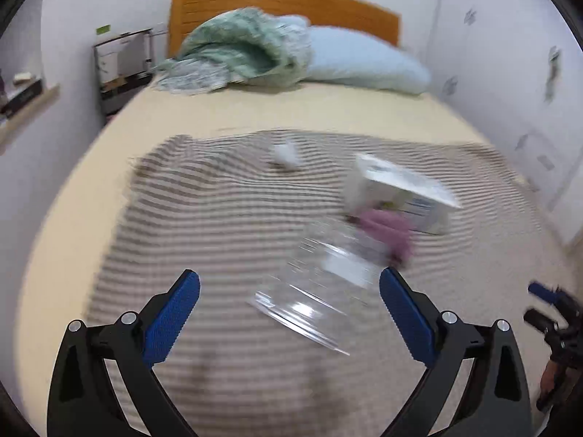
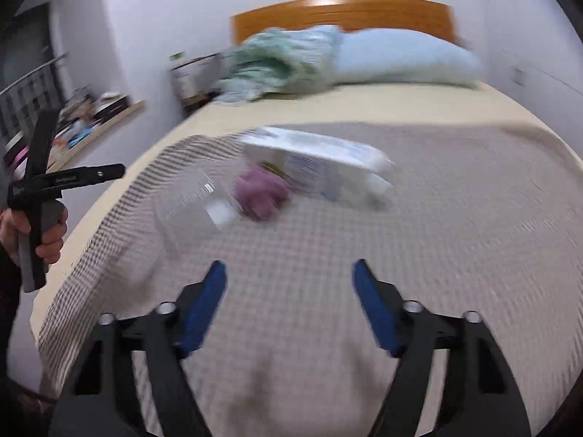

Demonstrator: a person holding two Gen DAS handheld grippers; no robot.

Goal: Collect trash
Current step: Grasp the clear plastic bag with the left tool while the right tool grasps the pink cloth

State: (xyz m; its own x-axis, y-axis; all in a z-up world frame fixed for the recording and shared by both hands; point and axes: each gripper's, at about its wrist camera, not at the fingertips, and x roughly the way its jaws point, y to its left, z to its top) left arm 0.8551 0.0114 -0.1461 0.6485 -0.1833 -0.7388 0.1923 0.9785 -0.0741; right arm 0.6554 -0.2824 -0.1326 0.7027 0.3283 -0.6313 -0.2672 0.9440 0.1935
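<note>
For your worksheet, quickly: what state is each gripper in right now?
Left gripper: open, holding nothing.
Right gripper: open, holding nothing.

A bed (image 1: 255, 116) with a cream sheet bears a striped blanket (image 1: 218, 211) over its near part. On the blanket, with a white carton (image 1: 400, 189) as landmark: a purple crumpled piece (image 1: 386, 229) touches the carton's near side, a clear plastic container (image 1: 320, 284) lies just nearer still, and a small white wad (image 1: 286, 154) sits well to its left. Beyond the carton, at the wooden headboard (image 1: 284, 3), lie a green quilt (image 1: 240, 47) and a pale blue pillow (image 1: 364, 62).
</note>
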